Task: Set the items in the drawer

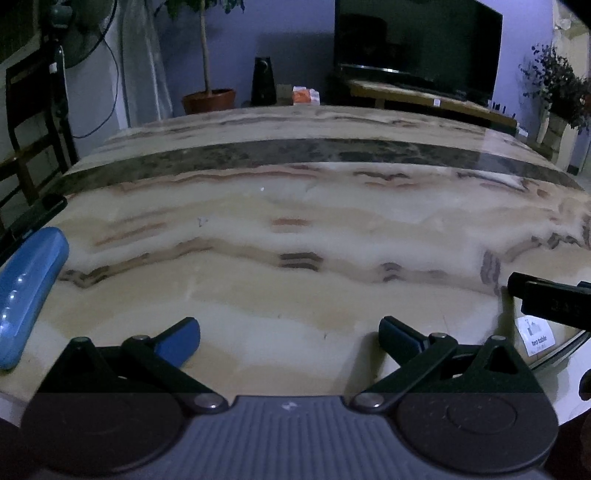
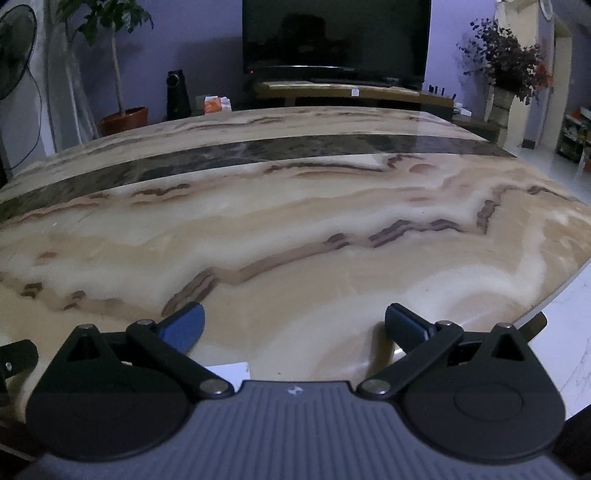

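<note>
Left gripper [image 1: 290, 341]: fingers [image 1: 177, 341] spread wide, nothing between them, only bare marbled desk [image 1: 295, 229] underneath. Right gripper [image 2: 295, 326]: same, fingers [image 2: 183, 326] spread to full width, empty, over the desk [image 2: 295, 221] near its front edge.

Only in the left wrist view:
- blue oblong case [image 1: 27, 295] lying on the desk at the far left, just beside the left finger linkage, not touched by it. Looks like the item for the drawer; cannot confirm what it is.
- a black finger of the right gripper [image 1: 550, 299] coming in from the right edge, above a white sticker [image 1: 537, 338] on the desk.
- dark chair [image 1: 33, 147] off the desk's left side.

Only in the right wrist view:
- desk's right edge and pale floor [image 2: 569, 332] beyond it.
- corner of something white [image 2: 231, 371] just behind the left finger linkage, mostly hidden.
- shelf with small items [image 2: 576, 136] at far right.

Both views: dark TV [image 2: 336, 35] on a low stand, potted plant [image 2: 118, 55], black speaker [image 2: 178, 94], orange box [image 2: 214, 104], dried flowers in a vase [image 2: 508, 70], standing fan [image 2: 14, 51].

No drawer visible in either view.
</note>
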The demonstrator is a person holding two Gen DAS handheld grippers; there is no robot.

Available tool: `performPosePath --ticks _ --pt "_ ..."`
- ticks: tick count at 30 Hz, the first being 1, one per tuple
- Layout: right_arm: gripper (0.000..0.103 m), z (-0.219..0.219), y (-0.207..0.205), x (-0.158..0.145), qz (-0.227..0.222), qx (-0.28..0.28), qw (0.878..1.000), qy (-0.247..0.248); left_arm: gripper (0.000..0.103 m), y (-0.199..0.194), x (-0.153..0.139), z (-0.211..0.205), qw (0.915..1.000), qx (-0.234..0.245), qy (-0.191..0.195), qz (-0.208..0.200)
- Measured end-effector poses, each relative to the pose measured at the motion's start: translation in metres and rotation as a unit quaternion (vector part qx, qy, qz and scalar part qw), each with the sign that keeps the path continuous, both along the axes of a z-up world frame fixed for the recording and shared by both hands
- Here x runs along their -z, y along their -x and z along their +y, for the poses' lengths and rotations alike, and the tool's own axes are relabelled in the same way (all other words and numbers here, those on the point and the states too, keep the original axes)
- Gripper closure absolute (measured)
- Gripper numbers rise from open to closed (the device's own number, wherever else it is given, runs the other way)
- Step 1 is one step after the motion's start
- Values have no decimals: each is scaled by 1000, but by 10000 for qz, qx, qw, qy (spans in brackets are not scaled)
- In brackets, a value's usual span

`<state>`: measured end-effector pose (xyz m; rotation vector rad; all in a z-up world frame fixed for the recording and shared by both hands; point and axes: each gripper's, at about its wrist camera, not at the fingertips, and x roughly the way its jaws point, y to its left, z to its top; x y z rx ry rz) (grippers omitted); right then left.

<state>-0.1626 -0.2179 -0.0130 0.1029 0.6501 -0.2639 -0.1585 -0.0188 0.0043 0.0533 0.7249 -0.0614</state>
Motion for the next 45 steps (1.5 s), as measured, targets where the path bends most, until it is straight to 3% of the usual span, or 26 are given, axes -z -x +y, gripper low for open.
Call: performPosePath --ticks 15,21,30,45 --pt "0 1 2 0 -154 -14 9999 45 1 3 1 -2 9998 -75 46 -158" --pt "0 0 2 0 -141 -37 9999 36 1 4 -2 4 9993 -97 323 -179" --pt "0 0 2 1 -159 -42 9998 56 1 3 1 -2 9998 -48 51 -186" --pt "0 0 3 1 -178 -96 9998 66 0 3 3 -1 9997 -28 22 -221"
